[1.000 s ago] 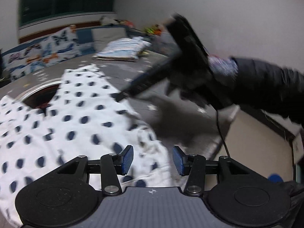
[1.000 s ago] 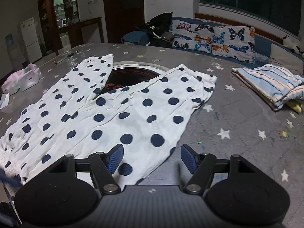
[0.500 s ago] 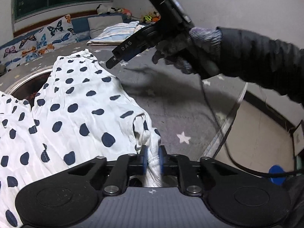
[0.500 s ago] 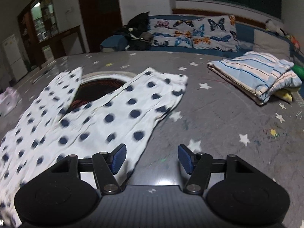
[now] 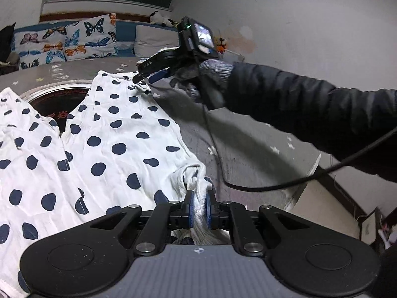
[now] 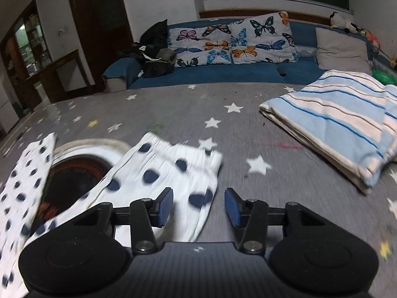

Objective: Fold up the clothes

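Pinching a bunched corner of the dotted white garment (image 5: 104, 149) between its blue pads, the left gripper (image 5: 198, 208) is clenched on it, while farther across the starred grey bench (image 6: 248, 114) the right gripper (image 6: 198, 206), jaws just narrowing but still apart and empty, hovers over the garment's far hem.

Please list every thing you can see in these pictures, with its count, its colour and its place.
polka-dot trousers: one, white with dark blue dots, spread on the table
table: one, grey with stars, dark round inset
striped folded cloth: one, blue and white, table's far right
butterfly cushions: two, on the blue sofa
grey cushion: one, sofa's right
dark clothes: a pile, sofa's left
left gripper: shut on the trousers' corner
right gripper: jaws closing, open over the hem
gloved hand: grey, black sleeve
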`<state>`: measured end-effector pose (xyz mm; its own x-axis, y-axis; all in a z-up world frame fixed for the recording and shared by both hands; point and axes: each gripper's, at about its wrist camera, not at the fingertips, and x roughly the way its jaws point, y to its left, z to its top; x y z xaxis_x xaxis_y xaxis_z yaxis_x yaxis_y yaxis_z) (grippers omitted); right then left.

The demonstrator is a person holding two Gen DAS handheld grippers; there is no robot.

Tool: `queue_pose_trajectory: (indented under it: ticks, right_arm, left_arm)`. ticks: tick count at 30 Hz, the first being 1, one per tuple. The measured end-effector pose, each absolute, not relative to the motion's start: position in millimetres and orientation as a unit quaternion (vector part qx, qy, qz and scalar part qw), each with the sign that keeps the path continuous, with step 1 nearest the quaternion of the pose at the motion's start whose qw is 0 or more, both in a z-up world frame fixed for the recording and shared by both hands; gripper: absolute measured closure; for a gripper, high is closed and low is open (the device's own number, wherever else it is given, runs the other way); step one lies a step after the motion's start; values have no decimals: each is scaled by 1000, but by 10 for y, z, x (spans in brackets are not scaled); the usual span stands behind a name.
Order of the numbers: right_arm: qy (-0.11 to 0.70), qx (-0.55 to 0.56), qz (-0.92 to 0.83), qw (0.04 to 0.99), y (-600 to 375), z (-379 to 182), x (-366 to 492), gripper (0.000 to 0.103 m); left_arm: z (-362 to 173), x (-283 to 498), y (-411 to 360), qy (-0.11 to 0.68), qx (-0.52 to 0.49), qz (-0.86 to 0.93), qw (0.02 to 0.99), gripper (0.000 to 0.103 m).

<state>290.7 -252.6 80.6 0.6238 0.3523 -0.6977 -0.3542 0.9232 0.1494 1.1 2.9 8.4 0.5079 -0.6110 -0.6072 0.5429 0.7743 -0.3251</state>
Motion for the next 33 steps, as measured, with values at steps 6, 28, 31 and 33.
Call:
queue_pose_trajectory:
  ticks: [6,28,31,33]
  right_arm:
    - [381,4,185,906,-2466,745,3135,72]
    - [320,-30,178,930,-1920,1785,2998,97]
    - [309,-41,194,930,-1584,1941,2961,97]
    - [306,-52,202,929,-1322,2010,2935,97]
  left_arm:
    - [68,52,52,372,-54,-335,864,92]
    - [366,-504,741,297,-147,-290,898,95]
    - [391,-635,964,284,-174,-270,903,95]
    - [395,-729,1126,275,-195,-257,906,95]
